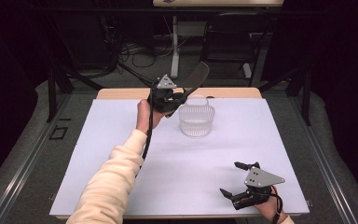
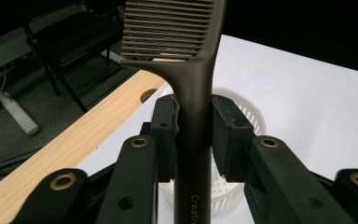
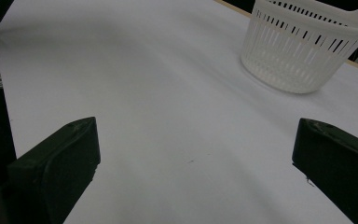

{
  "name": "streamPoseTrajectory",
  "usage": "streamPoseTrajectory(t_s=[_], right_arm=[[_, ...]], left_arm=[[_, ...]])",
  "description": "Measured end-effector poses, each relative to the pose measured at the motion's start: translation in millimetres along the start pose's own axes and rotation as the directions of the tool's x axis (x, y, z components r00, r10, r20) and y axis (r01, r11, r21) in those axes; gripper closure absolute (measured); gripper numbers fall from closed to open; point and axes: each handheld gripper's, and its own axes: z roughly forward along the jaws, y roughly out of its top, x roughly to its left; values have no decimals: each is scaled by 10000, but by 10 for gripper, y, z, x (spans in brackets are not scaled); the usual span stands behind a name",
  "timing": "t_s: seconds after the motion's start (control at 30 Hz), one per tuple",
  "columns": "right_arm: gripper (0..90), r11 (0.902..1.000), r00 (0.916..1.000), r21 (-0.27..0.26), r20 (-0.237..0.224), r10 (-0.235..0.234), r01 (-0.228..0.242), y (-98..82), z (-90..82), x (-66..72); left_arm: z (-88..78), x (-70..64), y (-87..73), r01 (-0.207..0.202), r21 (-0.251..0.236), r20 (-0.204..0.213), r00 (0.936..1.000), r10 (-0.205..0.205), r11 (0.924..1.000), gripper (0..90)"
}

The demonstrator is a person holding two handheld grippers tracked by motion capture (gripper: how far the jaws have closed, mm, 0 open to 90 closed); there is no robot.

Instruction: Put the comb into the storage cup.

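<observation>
Left gripper (image 1: 179, 99) has the comb, held over the left rim of the basket; right gripper (image 1: 237, 179) idle and empty.

Left fingers (image 2: 166, 122) clamp the brown comb (image 2: 192, 93) by its handle, pads pressing both sides; teeth end points up and away toward the far edge of the desk (image 1: 121, 154). In the high view the comb (image 1: 196, 79) sticks out up-right from the gripper, above the white slotted basket (image 1: 196, 120), which sits at the far middle of the white-covered desk. Can't tell if the comb touches the basket rim. Right gripper sits at the near right corner, well apart from the basket (image 3: 303, 46), fingers (image 3: 60, 158) spread wide, nothing between them, bare desk (image 3: 168, 116) beneath.
</observation>
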Motion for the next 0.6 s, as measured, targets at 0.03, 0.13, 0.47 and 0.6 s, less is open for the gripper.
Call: streamPoseTrajectory(t_s=[0.03, 0.13, 0.47, 0.6], right_arm=[[1, 10000, 10000, 0, 3, -3, 3, 0, 0, 0], [2, 10000, 10000, 9, -1, -2, 2, 0, 0, 0], [2, 10000, 10000, 5, -2, -5, 5, 0, 0, 0], [2, 10000, 10000, 13, 0, -1, 1, 0, 0, 0]], left_arm=[[4, 0, -1, 16, -21, 9, 10000, -16, 10000, 722], [16, -2, -3, 13, -77, -13, 10000, -13, 10000, 722], [51, -7, -4, -53, -222, -80, 10000, 51, 9997, 722], [84, -12, -8, -29, -174, -34, 10000, 28, 9998, 721]])
